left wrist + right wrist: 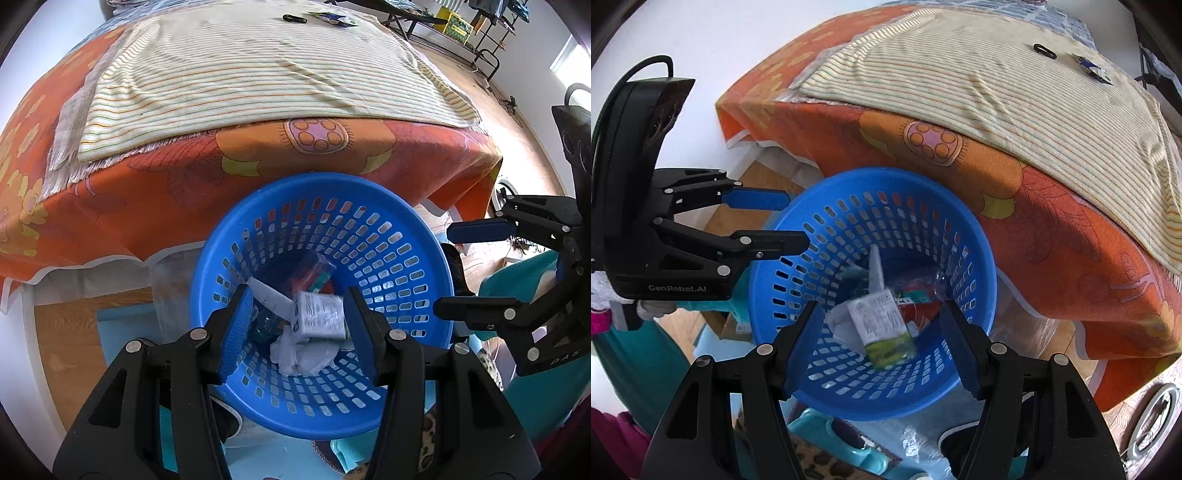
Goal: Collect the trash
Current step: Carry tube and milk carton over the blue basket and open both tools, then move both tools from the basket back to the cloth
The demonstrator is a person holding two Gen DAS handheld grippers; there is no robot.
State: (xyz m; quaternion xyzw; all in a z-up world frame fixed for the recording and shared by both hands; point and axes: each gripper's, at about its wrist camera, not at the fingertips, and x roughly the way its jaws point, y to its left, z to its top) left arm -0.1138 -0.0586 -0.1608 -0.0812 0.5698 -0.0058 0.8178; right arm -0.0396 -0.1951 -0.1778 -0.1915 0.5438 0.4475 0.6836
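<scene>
The left gripper [299, 328] hangs over the blue basket [424, 236], pointing steeply down into it with its jaws apart. Nothing is pressed between the pads; a small white carton [319, 314] shows in the gap, blurred and slightly above the heap, so it looks loose and on its way down or just landed. In the right wrist view the same carton [882, 328] lies tilted on the pile with its green end lowest.

Under it the basket already holds crumpled white paper [303, 356], a clear wrapper with red and teal print [314, 273] and a white strip [269, 295] leaning on the inner wall. So a good share of the collecting looks done.

The basket stands on the floor, touching the near hanging edge of the orange flowered cloth [110, 206] on the bed. The striped blanket [258, 77] on top is mostly bare.

To the right, the right gripper [882, 328] also hovers over the basket, jaws wide and empty, beside the left one.

What is left: at the far edge of the blanket, toward its right corner, lie a dark oval ring [294, 18] and a crumpled colourful wrapper [334, 17], near each other. The wrapper seems to be trash still to fetch; whether the ring counts I cannot tell.
</scene>
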